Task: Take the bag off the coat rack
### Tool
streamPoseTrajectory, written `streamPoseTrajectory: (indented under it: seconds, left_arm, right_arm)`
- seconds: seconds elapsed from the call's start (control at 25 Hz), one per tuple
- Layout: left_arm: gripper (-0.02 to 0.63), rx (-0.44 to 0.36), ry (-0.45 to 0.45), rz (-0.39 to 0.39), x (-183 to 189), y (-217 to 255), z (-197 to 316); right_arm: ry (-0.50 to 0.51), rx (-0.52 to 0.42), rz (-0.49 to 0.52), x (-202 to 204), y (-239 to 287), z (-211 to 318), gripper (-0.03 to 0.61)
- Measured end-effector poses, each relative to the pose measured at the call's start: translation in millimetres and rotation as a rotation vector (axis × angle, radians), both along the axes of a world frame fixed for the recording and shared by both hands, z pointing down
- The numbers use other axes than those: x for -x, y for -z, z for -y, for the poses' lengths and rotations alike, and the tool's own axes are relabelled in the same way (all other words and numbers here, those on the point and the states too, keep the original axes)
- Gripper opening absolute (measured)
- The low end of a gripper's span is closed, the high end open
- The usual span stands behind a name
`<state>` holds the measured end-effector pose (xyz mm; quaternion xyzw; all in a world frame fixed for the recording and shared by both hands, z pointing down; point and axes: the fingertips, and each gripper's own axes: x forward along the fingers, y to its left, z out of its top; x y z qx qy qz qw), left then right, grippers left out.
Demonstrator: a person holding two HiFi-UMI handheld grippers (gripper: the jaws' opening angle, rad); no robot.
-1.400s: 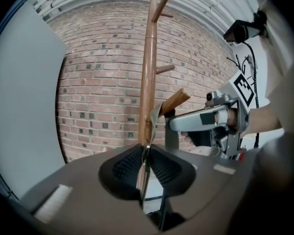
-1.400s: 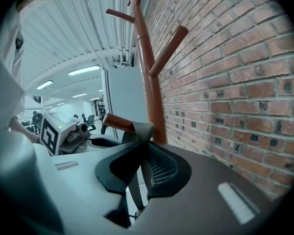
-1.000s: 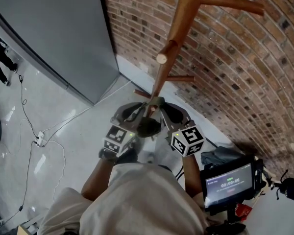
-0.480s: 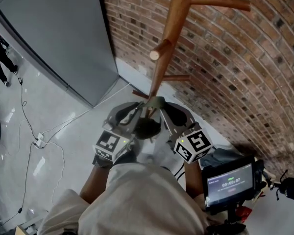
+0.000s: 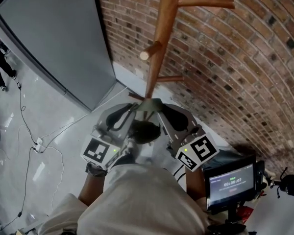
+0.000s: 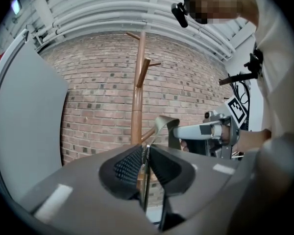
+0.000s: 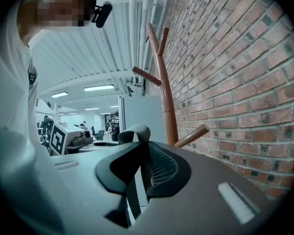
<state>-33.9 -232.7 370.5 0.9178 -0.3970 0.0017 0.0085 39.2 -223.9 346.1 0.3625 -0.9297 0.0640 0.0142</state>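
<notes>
Currently both tools are clamped on the bag's strap (image 5: 149,103). Left gripper (image 6: 144,165): pads pinched on the strap, which sits edge-on between them. Right gripper (image 7: 139,168): same, jaws closed on the strap, with the loop arching up just past the fingertips.

From the head view the two grippers point toward each other and meet at the strap. The dark bag (image 5: 146,131) hangs between and below them, right in front of the person's torso. The strap top sits close against the lower part of the coat rack (image 5: 159,48), near its low pegs. Can't tell whether it touches a peg. In the right gripper view the loop sits left of the pole, apart from the angled lower peg (image 7: 191,136).

The rack is a wooden pole with angled pegs, and it stands by the brick wall (image 5: 235,72). A grey panel (image 5: 54,38) is to its left, and cables (image 5: 29,131) lie on the pale floor below that. A small screen (image 5: 229,185) on a stand sits at the person's right.
</notes>
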Motion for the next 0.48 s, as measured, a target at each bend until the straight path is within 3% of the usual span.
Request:
streamPoseTrajectory:
  seconds: [0.48]
  left_arm:
    - [0.044,-0.046,0.002,-0.032,3,39,-2]
  right_arm:
    - [0.049,-0.065,0.031,2,36,-8,0.04]
